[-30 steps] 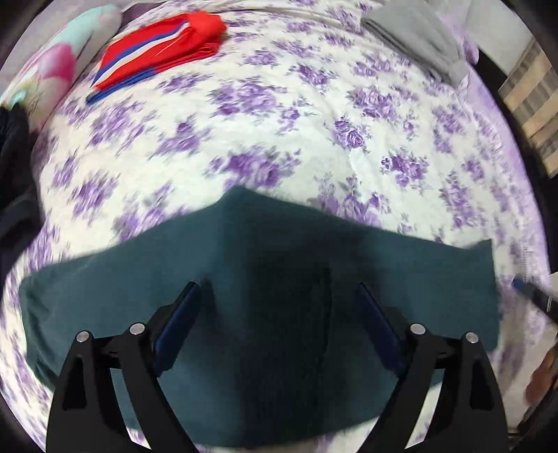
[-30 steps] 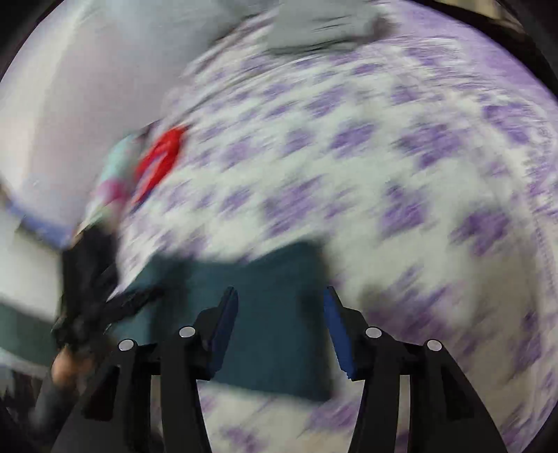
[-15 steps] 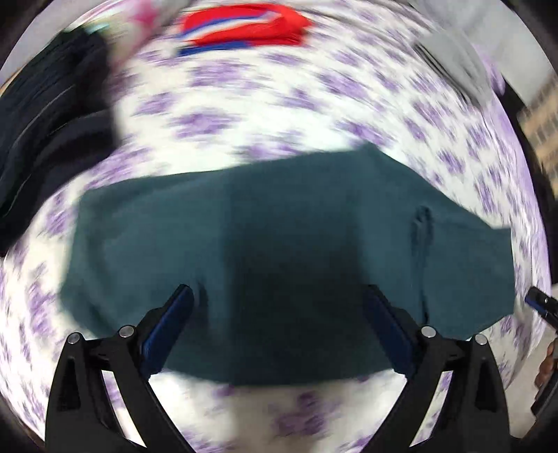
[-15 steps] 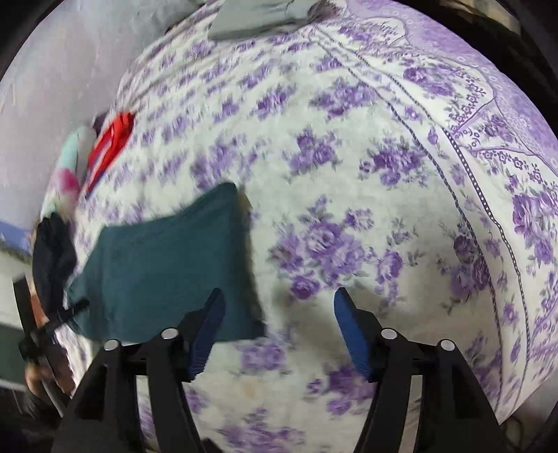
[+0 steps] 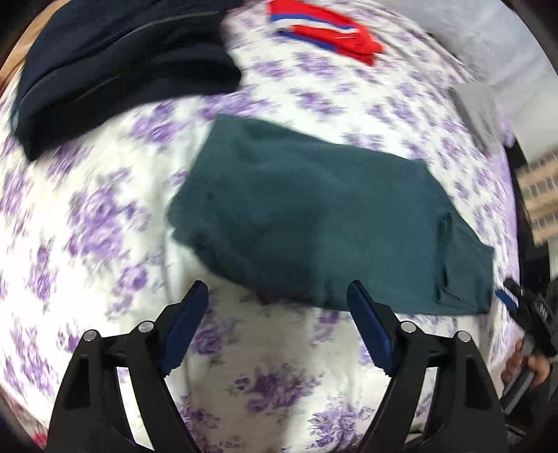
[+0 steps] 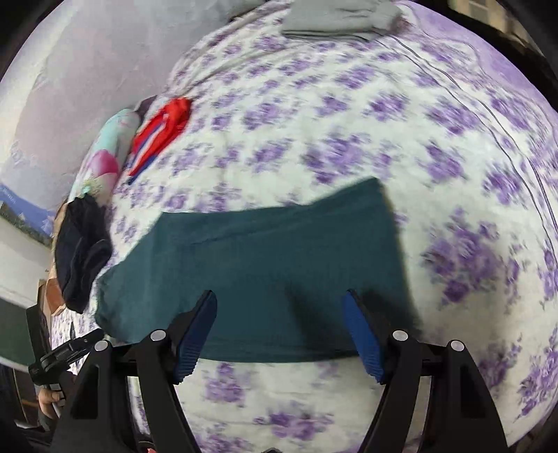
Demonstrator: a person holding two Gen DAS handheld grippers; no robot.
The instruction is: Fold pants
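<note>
Landmark: dark teal knit pants (image 5: 324, 223), folded into a flat oblong, lying on the white bedspread with purple flowers (image 5: 104, 216).
Pants, position: near the middle of the bed, clear of the other garments; no tool touches them.
Pants, long axis: runs crosswise to both tools, left to right in each wrist view.
Left tool (image 5: 279, 331): jaws apart, nothing between them; they have just been closing a little. It hovers off the near long edge of the pants, toward their left end, over bare bedspread.
Right tool (image 6: 280, 331): jaws apart and just been opening; the near edge of the pants lies below the gap between its blue pads (image 6: 361, 336), but they do not press the cloth. It sits toward the pants' right end.
Nearer tool: the right, by judgement; its fingertips overlap the near edge, whereas the left stands just short of it.
Step in hand: both tools appear set along the same long edge, one toward each end, for another fold.
Next move calls for: each tool to pinch its end of that edge, all layers together.
Risk: catching only the top layer would open the fold.
Surroundings: black bundled garment (image 5: 115, 59) beyond the pants' left end; folded red cloth with blue and white stripes (image 5: 324, 29) farther beyond; folded grey garment (image 6: 341, 15) well apart.
</note>
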